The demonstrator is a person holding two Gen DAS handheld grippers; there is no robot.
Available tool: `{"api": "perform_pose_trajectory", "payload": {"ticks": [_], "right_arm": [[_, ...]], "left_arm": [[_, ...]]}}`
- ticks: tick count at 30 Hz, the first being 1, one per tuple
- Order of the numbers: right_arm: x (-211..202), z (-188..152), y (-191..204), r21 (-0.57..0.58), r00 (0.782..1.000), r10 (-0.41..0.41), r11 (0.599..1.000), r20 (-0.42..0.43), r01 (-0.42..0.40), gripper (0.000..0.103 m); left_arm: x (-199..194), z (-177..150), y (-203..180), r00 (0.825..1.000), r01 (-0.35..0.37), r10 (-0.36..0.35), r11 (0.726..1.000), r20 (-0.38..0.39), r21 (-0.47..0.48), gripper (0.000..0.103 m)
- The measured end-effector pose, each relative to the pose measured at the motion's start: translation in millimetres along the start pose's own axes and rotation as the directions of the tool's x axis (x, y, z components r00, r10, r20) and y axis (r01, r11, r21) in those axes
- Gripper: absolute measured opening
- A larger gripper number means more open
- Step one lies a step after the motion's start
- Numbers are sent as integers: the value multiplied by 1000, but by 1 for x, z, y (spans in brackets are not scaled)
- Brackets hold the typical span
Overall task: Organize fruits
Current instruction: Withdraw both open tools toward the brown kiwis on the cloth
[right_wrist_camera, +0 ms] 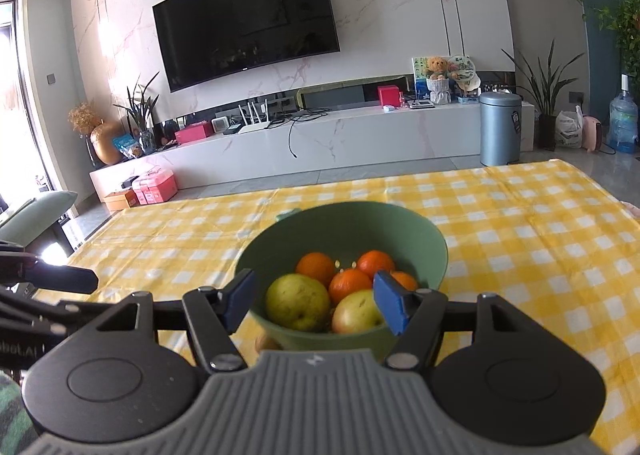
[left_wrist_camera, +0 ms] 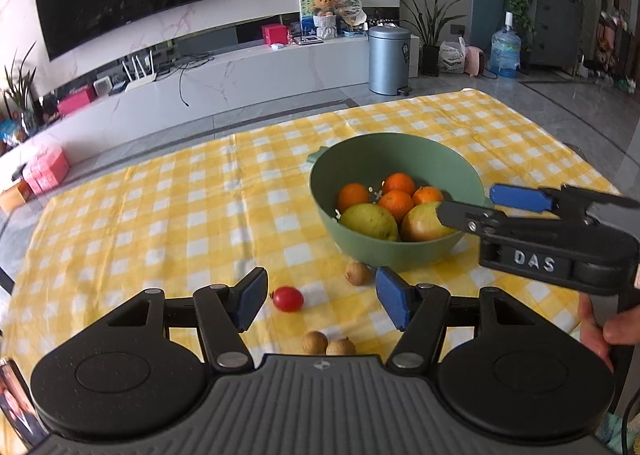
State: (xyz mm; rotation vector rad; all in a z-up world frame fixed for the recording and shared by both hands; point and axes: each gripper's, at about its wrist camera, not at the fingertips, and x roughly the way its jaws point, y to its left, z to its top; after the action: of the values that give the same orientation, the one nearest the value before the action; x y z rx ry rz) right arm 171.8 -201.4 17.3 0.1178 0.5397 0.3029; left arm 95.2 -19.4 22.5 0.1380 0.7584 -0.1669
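Cherry tomato (left_wrist_camera: 288, 298) btwn left tongs (left_wrist_camera: 322, 301), not touching

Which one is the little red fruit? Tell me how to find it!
Start at the big green bowl on the yellow checked tablecloth. Look on the cloth just in front of the bowl, toward its left side, where a few small fruits lie loose. The cherry tomato is the only shiny red one; the three longans near it are dull brown.

On the tablecloth (left_wrist_camera: 160, 215) the bowl (left_wrist_camera: 360, 239) of fruit sits at two o'clock, a cherry tomato (left_wrist_camera: 288, 298) and longans (left_wrist_camera: 358, 273) before it at six.
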Motion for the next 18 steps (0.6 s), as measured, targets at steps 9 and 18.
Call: {"api": "perform_pose_trajectory", "payload": {"ticks": [9, 18], "right_arm": [[-3, -20, 12, -8, 995, 1, 1000, -96, -2, 59], [15, -30, 13, -29, 981, 5, 1000, -195, -10, 37]], "left_arm": [[0, -25, 10, 999, 48, -48, 999, 11, -19, 70], [22, -42, 21, 990, 109, -114, 992, -78, -69, 48]]}}
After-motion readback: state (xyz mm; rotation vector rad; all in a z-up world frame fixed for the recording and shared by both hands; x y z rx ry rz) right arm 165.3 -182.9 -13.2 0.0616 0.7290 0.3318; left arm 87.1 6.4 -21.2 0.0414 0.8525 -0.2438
